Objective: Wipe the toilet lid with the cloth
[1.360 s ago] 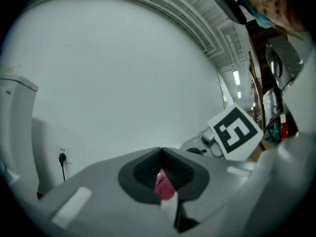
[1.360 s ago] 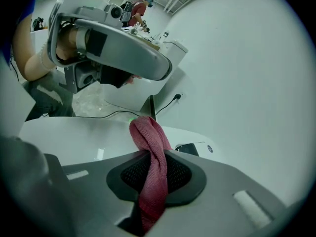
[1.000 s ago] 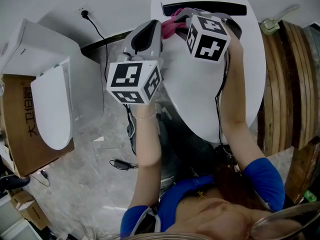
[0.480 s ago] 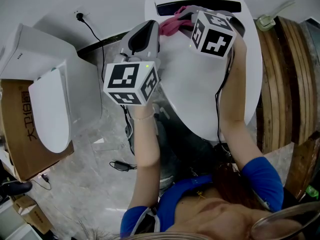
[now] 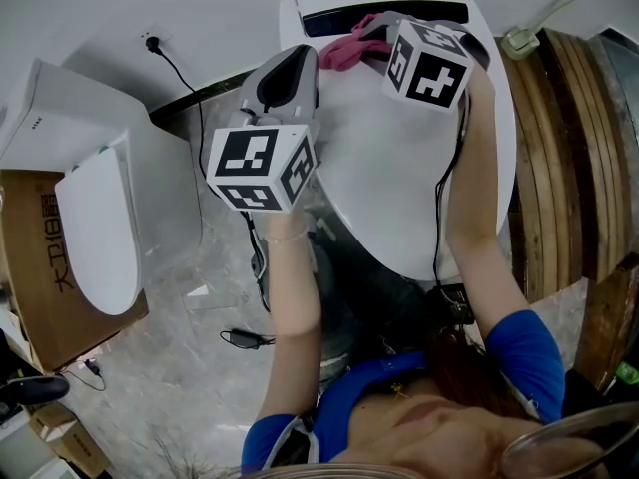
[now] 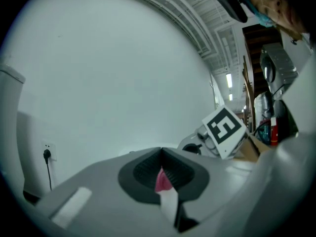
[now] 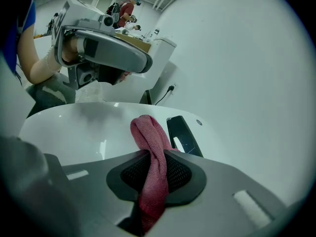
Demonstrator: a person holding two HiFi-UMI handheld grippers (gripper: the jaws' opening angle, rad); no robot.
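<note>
The white oval toilet lid (image 5: 399, 168) fills the upper middle of the head view. A pink cloth (image 5: 344, 50) lies bunched at its far end, beside a black panel (image 5: 384, 15). My right gripper (image 5: 374, 36) is shut on the cloth (image 7: 153, 167), which passes between the jaws and rises above them over the lid (image 7: 84, 127). My left gripper (image 5: 300, 56) hovers at the lid's left rim, close to the cloth's left end. Its jaws (image 6: 161, 149) are shut; a pink sliver shows in the gap below the tips, and I cannot tell whether it is gripped.
A second white toilet (image 5: 95, 228) rests on a cardboard box (image 5: 35, 267) at the left. A wall socket with a black cable (image 5: 150, 41) is behind it. Curved wooden pieces (image 5: 569, 148) stand at the right. A small black adapter (image 5: 245, 337) lies on the marble floor.
The right gripper has shifted slightly toward the lid's far end with the cloth. The left gripper stays beside it. The head view has drifted a little.
</note>
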